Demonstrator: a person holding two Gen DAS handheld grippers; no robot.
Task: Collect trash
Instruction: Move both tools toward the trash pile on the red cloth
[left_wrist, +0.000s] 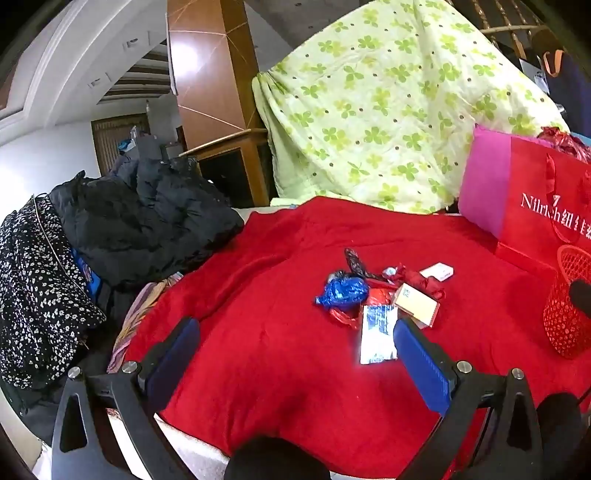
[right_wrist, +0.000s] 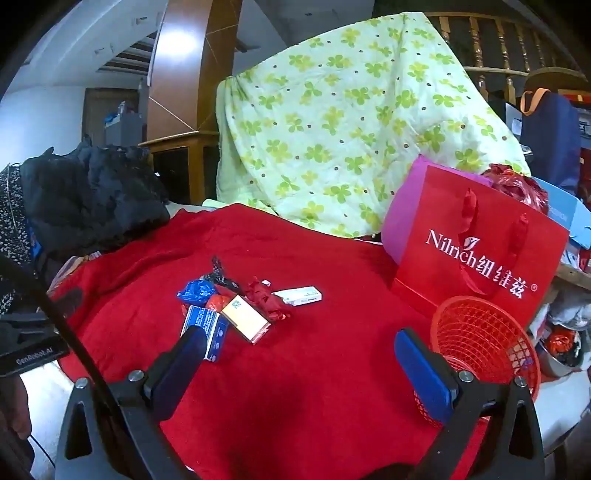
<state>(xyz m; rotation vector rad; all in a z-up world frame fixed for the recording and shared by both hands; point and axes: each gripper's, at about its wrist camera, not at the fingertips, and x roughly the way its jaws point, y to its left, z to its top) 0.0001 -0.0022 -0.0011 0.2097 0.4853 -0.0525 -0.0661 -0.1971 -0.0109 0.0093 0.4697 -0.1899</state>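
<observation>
Red blanket (left_wrist: 280, 369) spread under everything, taken here as the landmark. Near its middle, a small heap of trash: crumpled blue foil wrapper (left_wrist: 341, 291), blue-and-white carton (left_wrist: 378, 334), yellow-and-white box (left_wrist: 417, 304), red crinkled wrapper (right_wrist: 267, 297), white flat box (right_wrist: 301, 295), black strip of plastic (left_wrist: 354, 262) behind. At the blanket's right edge, red mesh basket (right_wrist: 480, 332), with a red paper bag (right_wrist: 480, 240) standing just behind it. Left gripper (left_wrist: 295, 354) hanging over the blanket's near part, jaws spread fully wide, empty — right pad just in front of the carton, contact not clear. Right gripper (right_wrist: 306, 362) likewise wide apart and gripping nothing, between heap and basket.
</observation>
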